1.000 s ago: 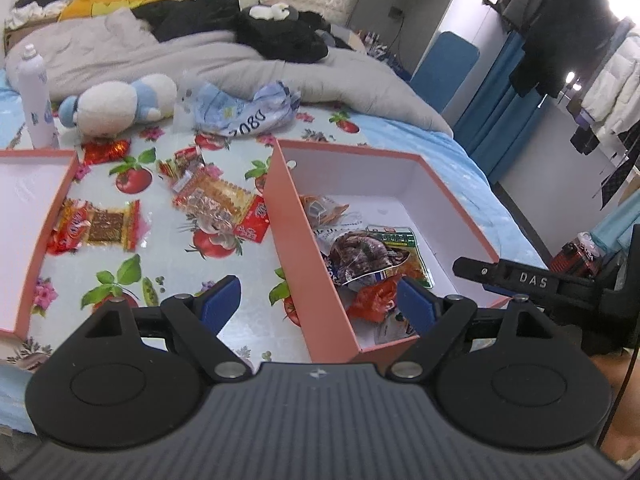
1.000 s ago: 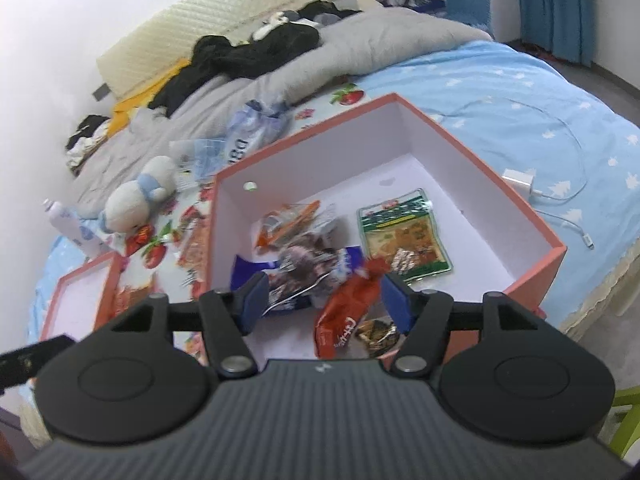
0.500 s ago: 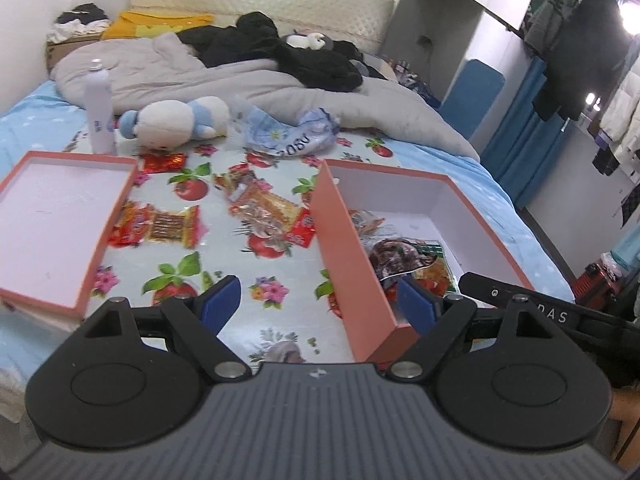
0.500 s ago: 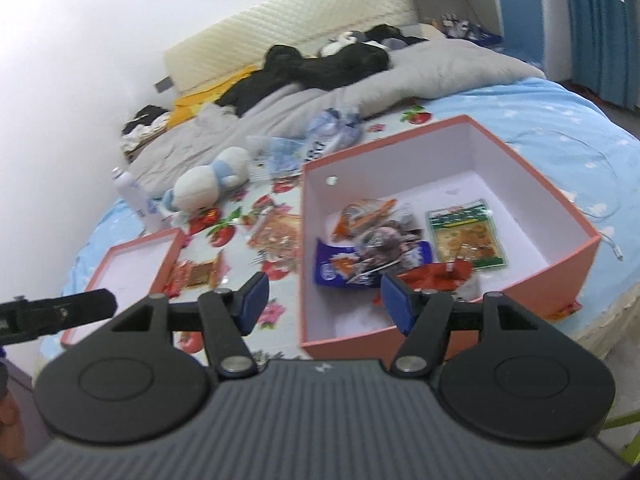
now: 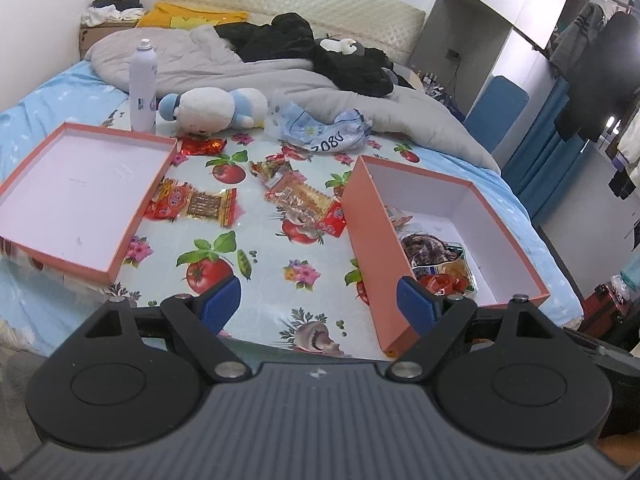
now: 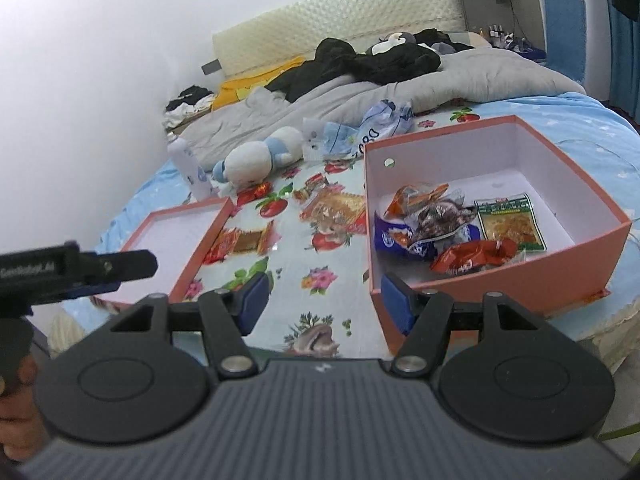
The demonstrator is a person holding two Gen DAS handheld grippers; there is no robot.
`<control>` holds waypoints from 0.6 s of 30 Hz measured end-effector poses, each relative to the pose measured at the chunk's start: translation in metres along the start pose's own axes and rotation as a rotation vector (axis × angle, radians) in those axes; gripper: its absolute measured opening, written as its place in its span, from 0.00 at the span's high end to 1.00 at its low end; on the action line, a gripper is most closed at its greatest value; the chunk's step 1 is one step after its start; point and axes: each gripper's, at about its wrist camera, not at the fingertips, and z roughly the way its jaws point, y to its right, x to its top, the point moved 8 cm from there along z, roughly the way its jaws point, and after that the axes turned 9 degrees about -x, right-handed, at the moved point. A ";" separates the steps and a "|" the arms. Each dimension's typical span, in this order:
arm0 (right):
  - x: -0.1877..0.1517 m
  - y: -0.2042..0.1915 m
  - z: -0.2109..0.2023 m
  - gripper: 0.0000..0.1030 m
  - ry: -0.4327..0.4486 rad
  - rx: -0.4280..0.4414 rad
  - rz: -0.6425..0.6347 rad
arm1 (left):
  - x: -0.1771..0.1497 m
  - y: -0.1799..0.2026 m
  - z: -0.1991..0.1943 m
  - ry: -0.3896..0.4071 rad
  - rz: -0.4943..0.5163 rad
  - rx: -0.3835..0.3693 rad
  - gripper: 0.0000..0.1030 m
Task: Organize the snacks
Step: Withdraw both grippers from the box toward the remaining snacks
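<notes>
An orange box (image 5: 370, 236) (image 6: 516, 272) stands on the right of the flowered cloth and holds several snack packets (image 6: 440, 224). Its shallow lid (image 5: 80, 176) (image 6: 188, 232) lies open on the left. Between them lie loose snacks: a red and brown packet (image 5: 196, 205) (image 6: 240, 242), a biscuit packet (image 5: 306, 202) (image 6: 338, 210), a small red packet (image 5: 202, 146) and a small packet (image 5: 272, 168). My left gripper (image 5: 318, 304) is open and empty, near the bed's front edge. My right gripper (image 6: 326, 300) is open and empty, in front of the box's near left corner.
A plush toy (image 5: 212, 108) (image 6: 260, 156), a white spray bottle (image 5: 142, 84) and a crumpled blue and white bag (image 5: 324, 132) lie behind the snacks. A grey duvet (image 5: 240, 68) and black clothes cover the back of the bed. The left gripper's body (image 6: 60, 272) shows in the right wrist view.
Both grippers have pulled back and up from the box, so the whole cloth, the lid and the loose snacks come into view. Both stay open and empty.
</notes>
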 end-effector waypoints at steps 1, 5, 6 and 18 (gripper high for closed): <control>-0.001 -0.001 0.001 0.37 -0.003 0.001 0.000 | -0.001 -0.002 0.000 0.000 -0.002 0.000 0.15; -0.003 -0.009 0.005 0.37 -0.004 0.027 -0.015 | -0.003 -0.014 0.008 -0.013 -0.029 0.008 0.15; -0.003 -0.012 0.007 0.37 -0.008 0.033 -0.021 | -0.002 -0.018 0.012 -0.016 -0.037 0.011 0.15; 0.026 -0.049 0.092 0.38 -0.071 0.052 -0.113 | 0.030 -0.090 0.074 -0.045 -0.094 0.078 0.15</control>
